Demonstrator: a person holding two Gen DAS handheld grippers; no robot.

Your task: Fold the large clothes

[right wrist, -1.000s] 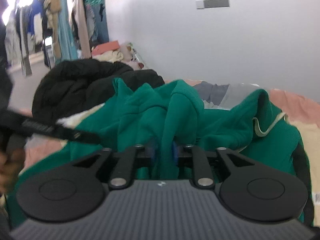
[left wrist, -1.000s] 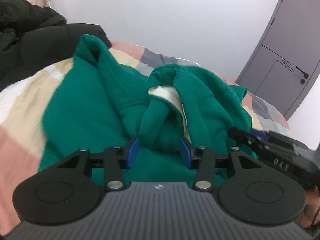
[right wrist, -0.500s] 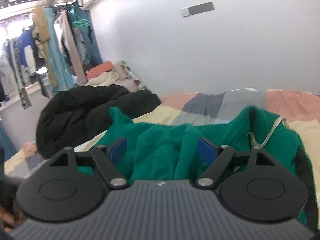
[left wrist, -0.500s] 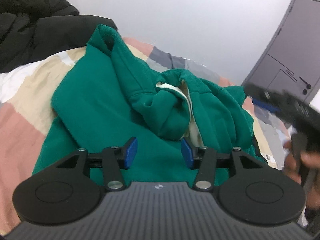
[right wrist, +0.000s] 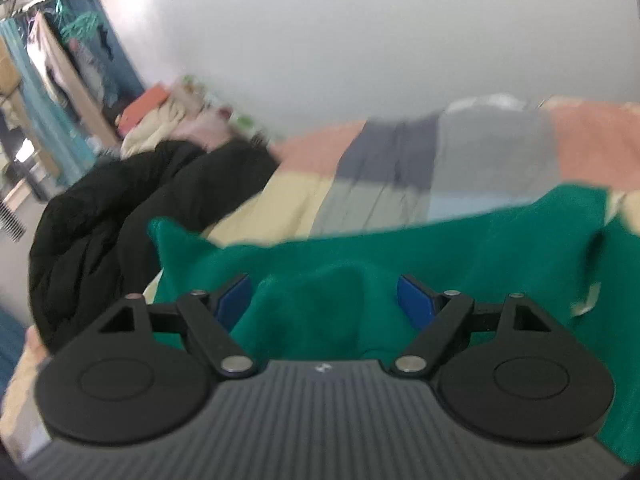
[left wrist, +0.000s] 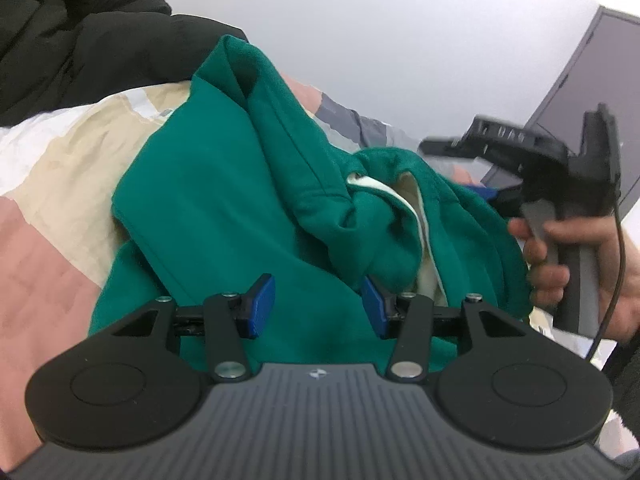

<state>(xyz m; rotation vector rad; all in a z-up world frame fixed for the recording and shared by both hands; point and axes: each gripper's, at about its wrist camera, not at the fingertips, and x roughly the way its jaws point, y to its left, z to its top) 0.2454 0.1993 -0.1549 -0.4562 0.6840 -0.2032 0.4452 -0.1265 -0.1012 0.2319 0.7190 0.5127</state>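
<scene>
Green hoodie (left wrist: 224, 216) lies crumpled on the patchwork bed (left wrist: 60, 184), just ahead of and below both tools. Left hand-held gripper (left wrist: 318, 308) hovers half-open over its bunched hood (nearer); right hand-held gripper (right wrist: 324, 300) stands wide, empty, beside the hoodie's right edge.

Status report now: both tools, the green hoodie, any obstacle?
Left tool open, right tool open. Green hoodie bunched on bed, unfolded. Black jacket beside it.

Both wrist views look forward and downward, close over the green hoodie (left wrist: 224, 208) on the patchwork bedspread (right wrist: 496, 148), their shared ground
</scene>
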